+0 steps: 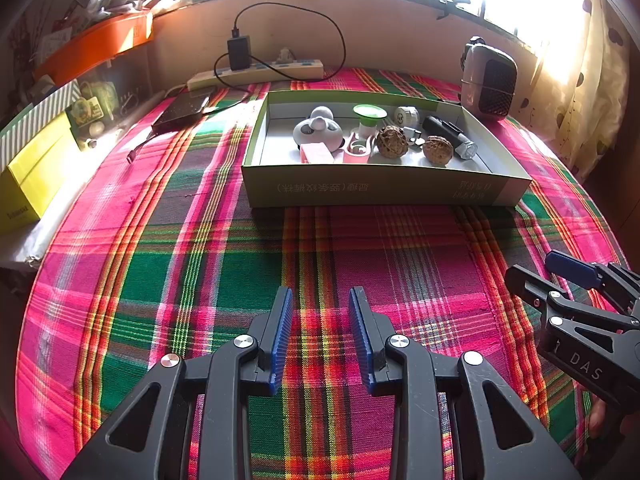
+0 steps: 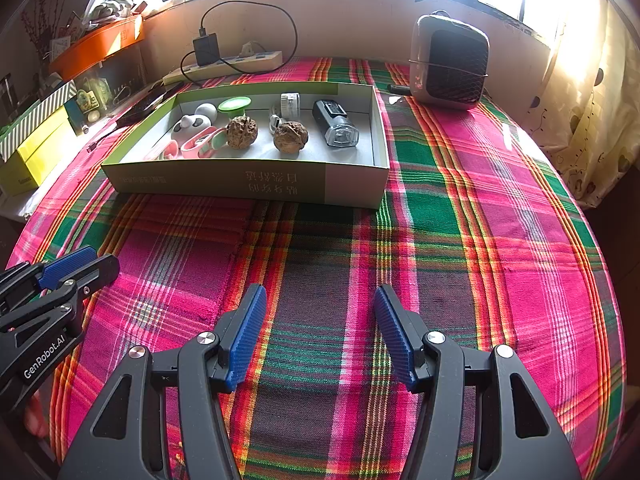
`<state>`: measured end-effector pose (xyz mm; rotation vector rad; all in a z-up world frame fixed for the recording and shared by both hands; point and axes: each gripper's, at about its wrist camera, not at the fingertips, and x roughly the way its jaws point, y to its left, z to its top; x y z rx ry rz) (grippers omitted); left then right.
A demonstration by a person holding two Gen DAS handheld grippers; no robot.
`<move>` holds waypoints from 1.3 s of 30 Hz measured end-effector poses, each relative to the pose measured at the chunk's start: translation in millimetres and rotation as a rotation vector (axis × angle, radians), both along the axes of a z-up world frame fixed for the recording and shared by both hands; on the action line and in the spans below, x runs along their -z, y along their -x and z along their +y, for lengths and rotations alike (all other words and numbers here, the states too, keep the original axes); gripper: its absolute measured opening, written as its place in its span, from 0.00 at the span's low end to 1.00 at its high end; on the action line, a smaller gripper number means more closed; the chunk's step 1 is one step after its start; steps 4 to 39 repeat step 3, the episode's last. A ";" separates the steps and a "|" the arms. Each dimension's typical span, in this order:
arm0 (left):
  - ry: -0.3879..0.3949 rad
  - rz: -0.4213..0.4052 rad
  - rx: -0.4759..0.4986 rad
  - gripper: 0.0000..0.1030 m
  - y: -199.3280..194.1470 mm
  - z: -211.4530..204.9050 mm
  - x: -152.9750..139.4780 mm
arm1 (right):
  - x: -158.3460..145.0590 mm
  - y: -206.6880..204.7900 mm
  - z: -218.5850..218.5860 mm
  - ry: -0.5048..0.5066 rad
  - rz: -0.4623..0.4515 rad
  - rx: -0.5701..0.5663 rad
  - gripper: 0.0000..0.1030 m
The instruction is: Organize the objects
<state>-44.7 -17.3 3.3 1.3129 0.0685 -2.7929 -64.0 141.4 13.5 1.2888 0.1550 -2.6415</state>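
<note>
A shallow green cardboard box [image 1: 380,190] [image 2: 248,182] sits on the plaid cloth ahead of both grippers. Inside lie two walnuts [image 1: 392,142] [image 2: 242,131] [image 2: 291,137], a black bike light [image 1: 450,132] [image 2: 335,123], a grey-white mouse-shaped gadget [image 1: 318,130] [image 2: 191,123], a green-topped piece [image 1: 370,113] [image 2: 235,104], pink items [image 1: 318,154] [image 2: 199,144] and a small white round part [image 1: 407,115] [image 2: 290,101]. My left gripper [image 1: 321,300] hangs open over bare cloth, short of the box. My right gripper [image 2: 320,296] is open wider, also with nothing between its fingers; it shows at the right edge [image 1: 560,276] of the left wrist view.
A small heater [image 1: 488,80] [image 2: 450,62] stands at the back right. A power strip with a black charger [image 1: 256,68] [image 2: 224,64] lies along the wall. A dark flat device [image 1: 182,110], a yellow box [image 1: 34,176] and an orange tray [image 1: 96,40] crowd the left side.
</note>
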 end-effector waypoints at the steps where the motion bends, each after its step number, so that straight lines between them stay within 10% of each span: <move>1: 0.000 0.000 0.000 0.26 0.0 -0.2 0.0 | 0.1 0.0 -0.3 -0.001 0.000 0.000 0.56; 39: 0.000 0.000 0.000 0.26 0.0 0.0 0.1 | 0.1 0.2 -0.5 0.000 0.000 0.001 0.56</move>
